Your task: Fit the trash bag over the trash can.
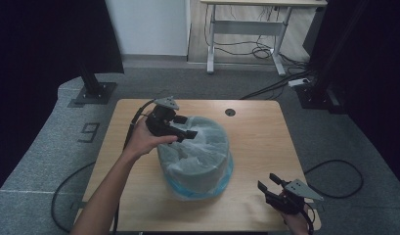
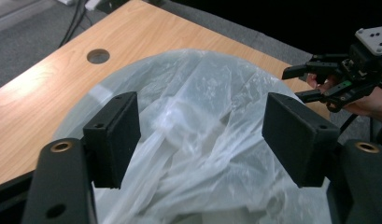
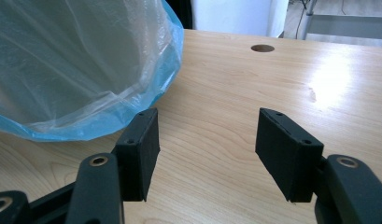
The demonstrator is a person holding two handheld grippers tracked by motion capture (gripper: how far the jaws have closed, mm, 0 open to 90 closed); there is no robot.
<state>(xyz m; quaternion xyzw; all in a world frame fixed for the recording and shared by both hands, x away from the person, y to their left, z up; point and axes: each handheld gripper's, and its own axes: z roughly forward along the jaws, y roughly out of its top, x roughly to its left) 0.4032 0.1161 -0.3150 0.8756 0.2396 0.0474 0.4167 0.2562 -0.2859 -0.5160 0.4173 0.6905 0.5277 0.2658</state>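
Table [image 1: 256,142]: light wood top w/ a round cable hole [image 1: 230,112] near the far edge, grey carpet around it.
Bin [image 1: 195,169]: grey round container at mid-table, lined w/ a clear plastic bag [image 1: 207,132] whose blue-tinted edge drapes down the outside to the tabletop.
Left gripper [image 1: 180,128]: held over the bin's top on the person's left side – jaws spread wide, nothing between them. In left gripper view the crumpled bag [image 2: 198,135] lies just below and between the pads [image 2: 115,135]; can't tell if they touch the film.
Right gripper [image 1: 272,188]: near the front-right corner of the table, well apart from the bin – jaws wide apart, nothing held. Right gripper view: bare wood between the pads [image 3: 284,149], bag edge [image 3: 86,70] just beside the left pad.
Left hand [image 1: 141,142]: wraps the left gripper's body, forearm coming in from the bottom.
Background: white desk frame [image 1: 246,29] w/ loose cables on the floor.
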